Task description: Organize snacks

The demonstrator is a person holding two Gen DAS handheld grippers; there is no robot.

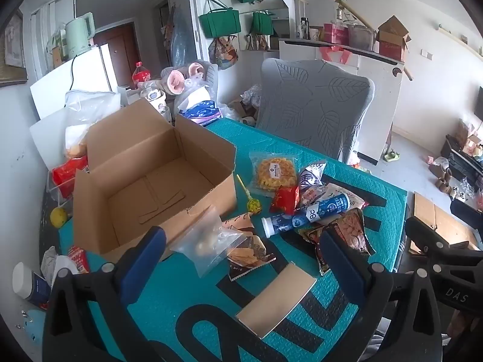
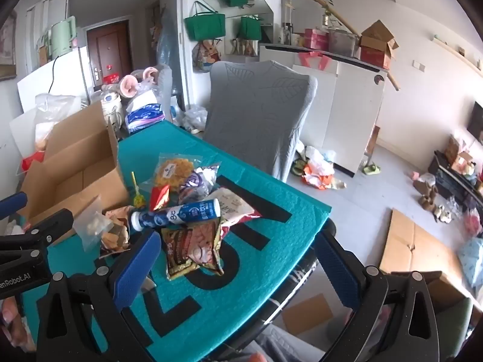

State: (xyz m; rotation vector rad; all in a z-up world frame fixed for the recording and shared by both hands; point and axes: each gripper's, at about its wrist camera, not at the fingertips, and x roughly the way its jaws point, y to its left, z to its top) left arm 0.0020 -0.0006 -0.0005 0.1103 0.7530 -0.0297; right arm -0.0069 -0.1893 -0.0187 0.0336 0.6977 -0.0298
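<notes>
Left wrist view: left gripper (image 1: 241,259) spread wide above a clear bag (image 1: 208,241) beside the empty cardboard box (image 1: 157,175). Right gripper (image 2: 238,265) also spread. Pinch the bag's top edge squarely.

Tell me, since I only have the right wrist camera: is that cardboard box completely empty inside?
Observer: Yes. The left wrist view looks down into the cardboard box, and its floor is bare.
Operator: What's lying by the left gripper?
Observer: A flat tan packet lies on the teal mat, showing between the fingers of the open left gripper.
Operator: Anything on the box's left side?
Observer: A small yellow ball sits beside the box's left wall, off the mat.
</notes>
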